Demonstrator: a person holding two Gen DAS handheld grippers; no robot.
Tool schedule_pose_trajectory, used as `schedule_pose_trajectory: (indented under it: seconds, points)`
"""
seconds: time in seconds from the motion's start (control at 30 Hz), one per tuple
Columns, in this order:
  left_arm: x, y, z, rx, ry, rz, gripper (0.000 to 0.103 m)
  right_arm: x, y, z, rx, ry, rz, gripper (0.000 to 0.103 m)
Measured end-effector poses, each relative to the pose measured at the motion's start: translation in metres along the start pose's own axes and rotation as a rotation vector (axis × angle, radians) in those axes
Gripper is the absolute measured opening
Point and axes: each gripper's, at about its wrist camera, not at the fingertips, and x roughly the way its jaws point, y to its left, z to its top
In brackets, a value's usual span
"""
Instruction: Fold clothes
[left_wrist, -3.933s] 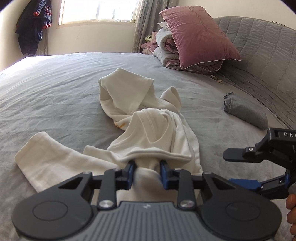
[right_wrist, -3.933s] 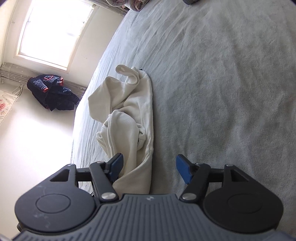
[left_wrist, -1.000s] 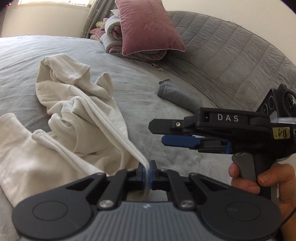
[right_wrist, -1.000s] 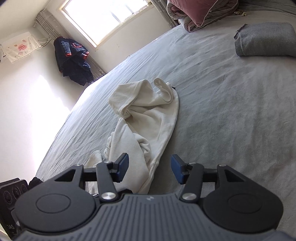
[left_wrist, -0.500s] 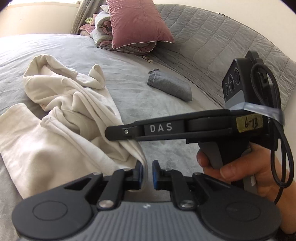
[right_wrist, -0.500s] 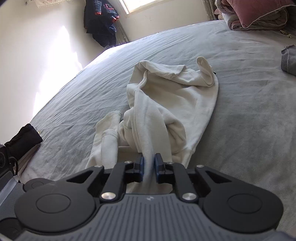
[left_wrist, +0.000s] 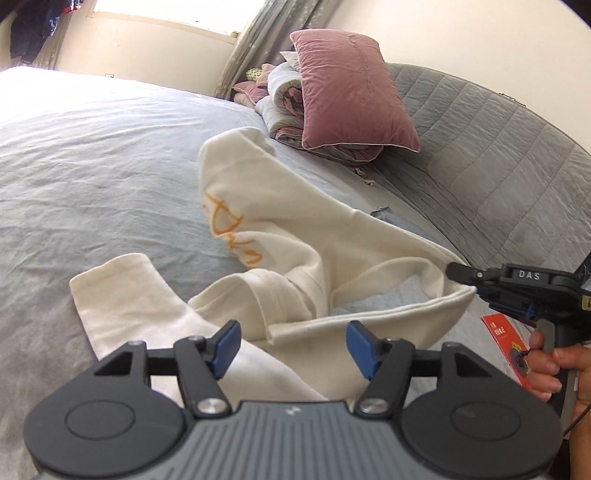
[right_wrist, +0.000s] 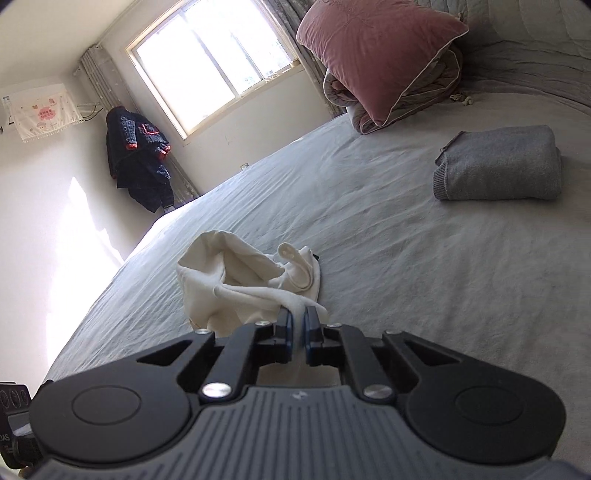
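Note:
A cream sweatshirt (left_wrist: 280, 236) with orange lettering lies crumpled on the grey bed (left_wrist: 92, 166). My left gripper (left_wrist: 291, 345) is open, its blue pads (left_wrist: 225, 345) either side of a cream fold, gripping nothing. My right gripper (right_wrist: 298, 332) is shut on the sweatshirt's hem (right_wrist: 295, 306) and holds it lifted and stretched. It also shows in the left wrist view (left_wrist: 476, 286), at the right, pinching the hem corner. The sweatshirt shows bunched in the right wrist view (right_wrist: 240, 284).
A folded grey garment (right_wrist: 498, 166) lies on the bed to the right. A pink pillow (left_wrist: 351, 92) sits on folded quilts by the grey quilted headboard (left_wrist: 498, 166). A dark jacket (right_wrist: 140, 155) hangs by the window. A red packet (left_wrist: 506, 347) lies near my right hand.
My left gripper has opened and let go of the hem. My right gripper, shut on the hem, has pulled it out to the right, stretching the sweatshirt and showing its orange lettering.

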Motion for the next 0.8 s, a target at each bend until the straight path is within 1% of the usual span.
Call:
schedule_pose_trajectory:
  seconds: [0.07, 0.2, 0.3, 0.4, 0.57, 0.67, 0.8]
  points:
    - [0.003, 0.001, -0.001, -0.008, 0.006, 0.015, 0.068, -0.010, -0.012, 0.004, 0.013, -0.026, -0.029, 0.007]
    - [0.008, -0.003, -0.005, 0.014, 0.030, 0.024, 0.070, -0.024, -0.038, 0.008, 0.043, -0.055, -0.107, 0.007]
    - [0.013, -0.008, -0.009, 0.034, 0.050, 0.024, 0.070, -0.030, -0.057, 0.006, 0.061, -0.049, -0.166, 0.007]
    - [0.018, -0.012, -0.012, 0.029, 0.069, 0.004, 0.070, -0.035, -0.070, 0.002, 0.075, -0.028, -0.197, 0.007]
    - [0.029, -0.015, -0.013, -0.075, 0.093, -0.109, 0.070, -0.034, -0.079, -0.009, 0.037, 0.038, -0.210, 0.007]
    - [0.039, -0.014, -0.015, -0.136, 0.098, -0.123, 0.070, -0.032, -0.080, -0.019, -0.001, 0.088, -0.212, 0.007]
    - [0.053, -0.014, -0.017, -0.217, 0.106, -0.141, 0.070, -0.027, -0.085, -0.030, 0.001, 0.160, -0.173, 0.008]
